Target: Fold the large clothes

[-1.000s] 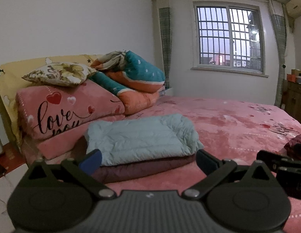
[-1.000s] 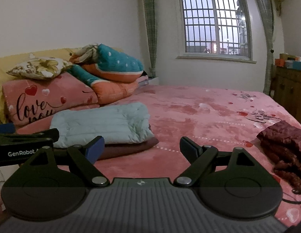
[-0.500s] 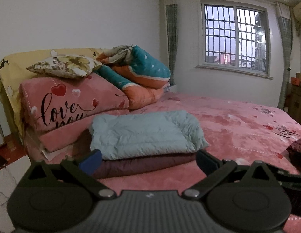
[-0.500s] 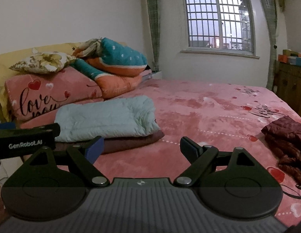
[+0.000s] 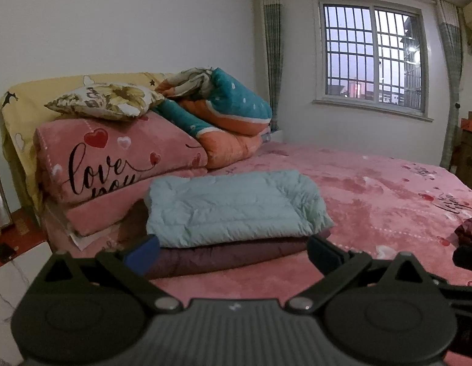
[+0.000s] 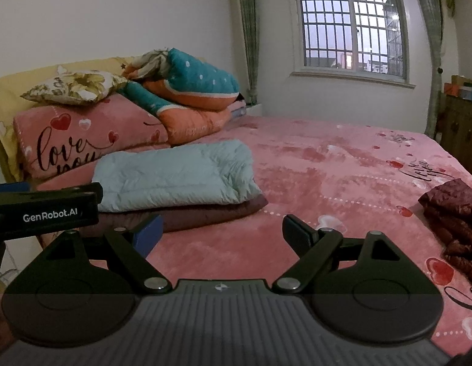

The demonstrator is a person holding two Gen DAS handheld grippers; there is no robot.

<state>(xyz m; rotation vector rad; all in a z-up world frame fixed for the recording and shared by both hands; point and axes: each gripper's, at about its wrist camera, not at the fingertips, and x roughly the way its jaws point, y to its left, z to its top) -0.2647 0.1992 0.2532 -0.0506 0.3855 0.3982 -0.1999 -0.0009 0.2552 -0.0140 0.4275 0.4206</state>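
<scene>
I see both my left hand-held gripper (image 5: 233, 250) and right hand-held gripper (image 6: 222, 231) spread wide and empty above the bed (image 6: 342, 164), facing the folded pale-blue jacket (image 5: 233, 207) stacked on a maroon garment (image 5: 230, 256).

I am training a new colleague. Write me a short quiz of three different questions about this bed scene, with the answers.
1. True or false: the light blue jacket lies folded on top of the purple garment.
2. Which gripper is holding cloth? A) left gripper B) right gripper C) neither
3. Fill in: the crumpled dark red garment lies near the bed's ____ side in the right wrist view.

Key: 1 true; 2 C, both are open; 3 right.
</scene>
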